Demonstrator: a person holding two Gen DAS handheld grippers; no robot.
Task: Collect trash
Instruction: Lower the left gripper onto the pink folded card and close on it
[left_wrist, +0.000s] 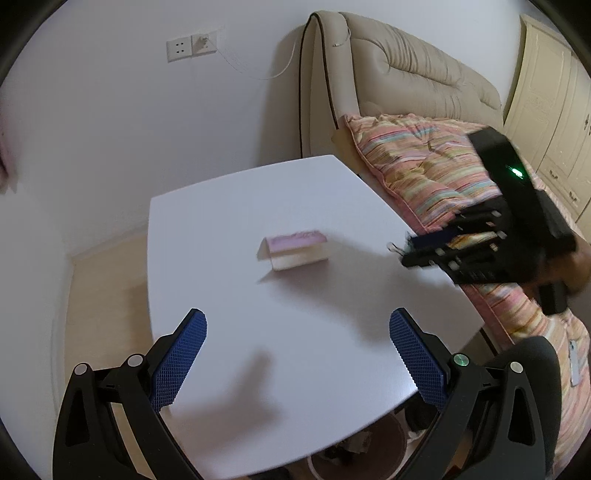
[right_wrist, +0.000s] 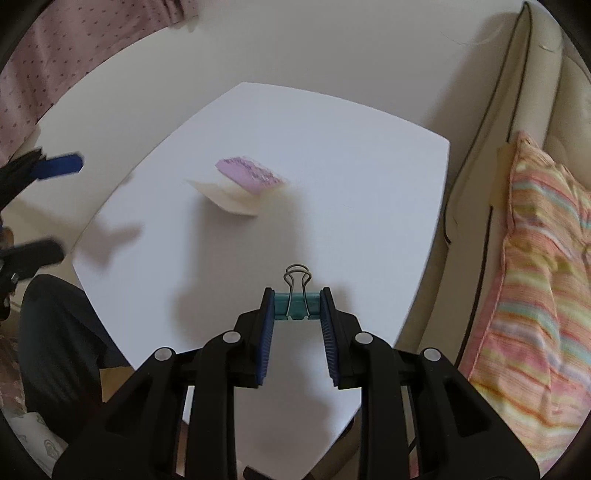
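— Between my right gripper's (right_wrist: 296, 306) pads sits the teal binder clip (right_wrist: 296, 305), pinched. And the folded paper (left_wrist: 293, 250)?

— Mid-table, ahead of my spread left gripper (left_wrist: 297, 354), nearer that one.

Both wrist views above shared table (left_wrist: 295, 206)

White tabletop (left_wrist: 229, 206), smooth, rounded corners, set near white wall on one side, beige sofa with striped cushion on other; pale floor visible beyond far-left edge. One item lying directly on it: small folded card packet (left_wrist: 293, 250), pink-purple top face, cream sides, near tabletop middle, standing tent-like and casting soft shadow. Rest of surface bare apart from blurred shadows
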